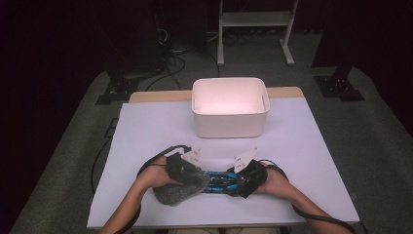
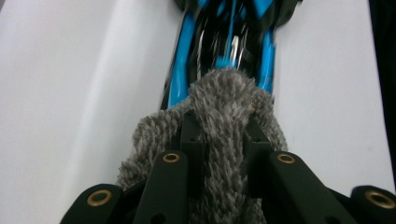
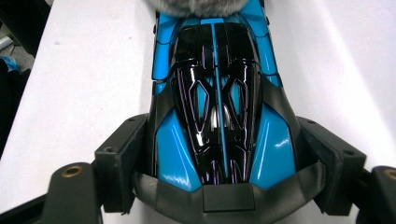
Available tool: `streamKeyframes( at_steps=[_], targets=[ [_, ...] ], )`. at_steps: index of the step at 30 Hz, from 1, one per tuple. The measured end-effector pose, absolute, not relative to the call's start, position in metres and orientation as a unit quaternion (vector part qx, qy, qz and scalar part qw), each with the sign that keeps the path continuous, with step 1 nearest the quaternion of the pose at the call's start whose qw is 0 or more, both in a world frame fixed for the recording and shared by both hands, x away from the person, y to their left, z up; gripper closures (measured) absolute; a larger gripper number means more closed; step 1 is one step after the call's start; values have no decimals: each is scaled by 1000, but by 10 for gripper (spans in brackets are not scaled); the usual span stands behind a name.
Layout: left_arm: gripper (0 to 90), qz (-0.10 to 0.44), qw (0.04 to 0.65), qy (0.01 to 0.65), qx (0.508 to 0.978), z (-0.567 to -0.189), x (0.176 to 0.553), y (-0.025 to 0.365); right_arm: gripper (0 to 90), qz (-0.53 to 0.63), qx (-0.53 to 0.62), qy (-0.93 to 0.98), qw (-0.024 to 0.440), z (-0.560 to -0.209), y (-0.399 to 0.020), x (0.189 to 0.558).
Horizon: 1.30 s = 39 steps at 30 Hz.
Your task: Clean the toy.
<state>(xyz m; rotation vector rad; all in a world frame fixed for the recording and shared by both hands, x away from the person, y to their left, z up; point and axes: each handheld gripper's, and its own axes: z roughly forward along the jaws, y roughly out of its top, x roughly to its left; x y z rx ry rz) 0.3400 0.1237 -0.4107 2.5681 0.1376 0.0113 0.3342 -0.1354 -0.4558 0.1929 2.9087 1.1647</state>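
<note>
From the high view, the left hand-held gripper [image 1: 187, 178] and the right hand-held gripper [image 1: 242, 181] meet over a blue and black toy car [image 1: 220, 181] lying on the white surface [image 1: 146, 131], near its front edge, with a white bin [image 1: 229, 108] well behind. The left gripper view shows its jaws pinched tight on a grey fuzzy cloth [image 2: 224, 121] touching the car's end. The right gripper view shows its jaws spread wide, clasping the car's sides. No writing is legible.
</note>
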Motion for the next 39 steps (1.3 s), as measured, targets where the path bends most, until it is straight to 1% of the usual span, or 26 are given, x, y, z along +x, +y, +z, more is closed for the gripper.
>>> streamKeyframes(
  at_steps=[3, 6, 17, 21, 24, 33, 36, 39],
  targets=[
    [760, -2, 291, 58, 955, -412, 340, 131, 233, 371, 60, 927, 1, -456, -135, 335],
    [761, -6, 296, 54, 954, -411, 341, 126, 233, 370, 59, 927, -1, -456, -135, 335],
    [760, -20, 318, -14, 948, -397, 341, 65, 233, 371, 58, 927, -2, -456, -133, 335],
    [760, -21, 301, -33, 953, -399, 340, 48, 232, 373, 59, 926, -3, -456, -132, 335],
    [760, -15, 303, -29, 952, -400, 340, 49, 228, 376, 63, 925, -4, -457, -133, 335],
    [757, -14, 304, -6, 952, -400, 339, 70, 212, 370, 74, 926, 18, -454, -144, 329],
    [757, -13, 303, -9, 953, -400, 339, 67, 211, 379, 73, 922, 23, -453, -141, 328],
    [757, -12, 300, -22, 954, -399, 339, 56, 186, 378, 72, 923, 26, -454, -133, 328]
  ],
)
